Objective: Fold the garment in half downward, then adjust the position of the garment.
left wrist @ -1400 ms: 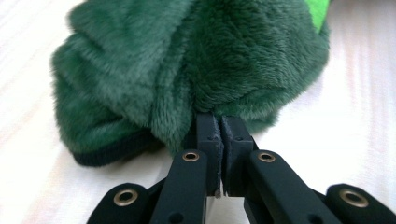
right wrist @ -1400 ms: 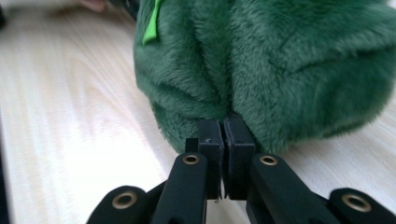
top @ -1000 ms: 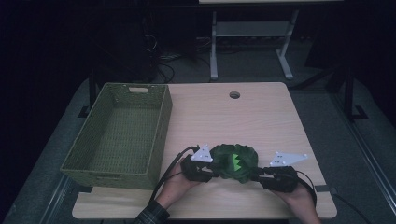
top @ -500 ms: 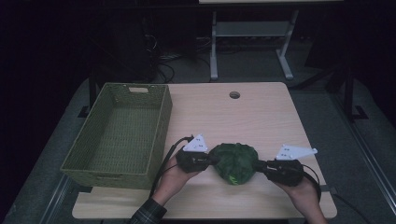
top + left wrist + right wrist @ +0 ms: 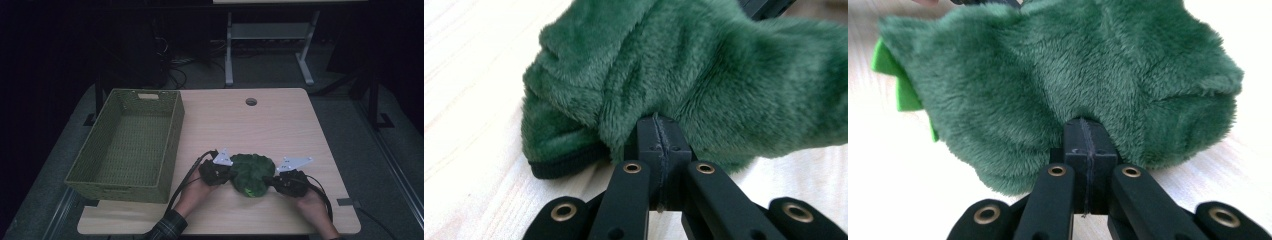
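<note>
Plush toy (image 5: 251, 173) between claws, both pinching fur

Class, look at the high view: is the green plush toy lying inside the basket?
No. The plush toy lies on the table between the two grippers, to the right of the basket.

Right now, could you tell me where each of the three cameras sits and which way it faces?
High view: above the person's side, facing forward and down on the table and basket; both hands show.
Left gripper view: on the left gripper, facing along its shut jaws into the green plush.
Right gripper view: on the right gripper, likewise.
All views share the plush.
</note>
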Demonstrator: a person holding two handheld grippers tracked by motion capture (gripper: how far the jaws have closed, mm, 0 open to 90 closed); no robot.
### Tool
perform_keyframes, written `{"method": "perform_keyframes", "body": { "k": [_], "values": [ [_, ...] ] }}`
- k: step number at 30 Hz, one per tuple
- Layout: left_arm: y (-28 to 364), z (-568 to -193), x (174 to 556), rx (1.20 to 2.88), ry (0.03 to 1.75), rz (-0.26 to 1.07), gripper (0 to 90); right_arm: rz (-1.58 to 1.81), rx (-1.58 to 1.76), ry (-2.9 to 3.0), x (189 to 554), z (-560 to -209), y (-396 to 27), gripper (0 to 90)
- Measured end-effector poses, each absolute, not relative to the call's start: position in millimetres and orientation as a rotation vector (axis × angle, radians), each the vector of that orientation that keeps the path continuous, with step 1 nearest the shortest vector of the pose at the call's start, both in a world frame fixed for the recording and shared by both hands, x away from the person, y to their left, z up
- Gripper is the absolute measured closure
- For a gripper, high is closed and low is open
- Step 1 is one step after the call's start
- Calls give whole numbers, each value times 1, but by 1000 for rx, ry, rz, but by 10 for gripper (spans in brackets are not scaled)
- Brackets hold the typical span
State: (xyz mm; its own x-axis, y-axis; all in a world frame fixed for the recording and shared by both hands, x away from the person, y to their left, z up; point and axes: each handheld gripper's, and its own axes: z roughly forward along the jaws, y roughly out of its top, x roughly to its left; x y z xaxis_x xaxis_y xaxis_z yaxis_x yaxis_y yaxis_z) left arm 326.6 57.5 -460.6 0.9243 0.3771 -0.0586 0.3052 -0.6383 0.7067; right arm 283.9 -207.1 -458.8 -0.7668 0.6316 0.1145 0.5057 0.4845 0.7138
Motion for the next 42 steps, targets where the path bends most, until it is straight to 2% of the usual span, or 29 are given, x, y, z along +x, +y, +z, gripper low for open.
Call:
{"method": "perform_keyframes", "body": {
  "k": [8,16,23,32,37,42],
  "values": [
    [55,-467,332,2331,469,165,897,1136,1020,2600,286,-466,-205,900],
    [56,-466,331,2323,480,157,897,1087,1040,2613,282,-469,-212,900],
    [67,-448,321,2280,479,126,896,1151,1053,2518,282,-452,-233,900],
    [68,-441,285,2252,433,24,896,1200,1147,2389,325,-441,-255,900],
    [52,-450,277,2273,388,-28,896,1243,1182,2402,357,-445,-243,900],
    [38,-456,270,2278,349,-53,896,1275,1166,2408,374,-449,-230,900]
  ]
}}
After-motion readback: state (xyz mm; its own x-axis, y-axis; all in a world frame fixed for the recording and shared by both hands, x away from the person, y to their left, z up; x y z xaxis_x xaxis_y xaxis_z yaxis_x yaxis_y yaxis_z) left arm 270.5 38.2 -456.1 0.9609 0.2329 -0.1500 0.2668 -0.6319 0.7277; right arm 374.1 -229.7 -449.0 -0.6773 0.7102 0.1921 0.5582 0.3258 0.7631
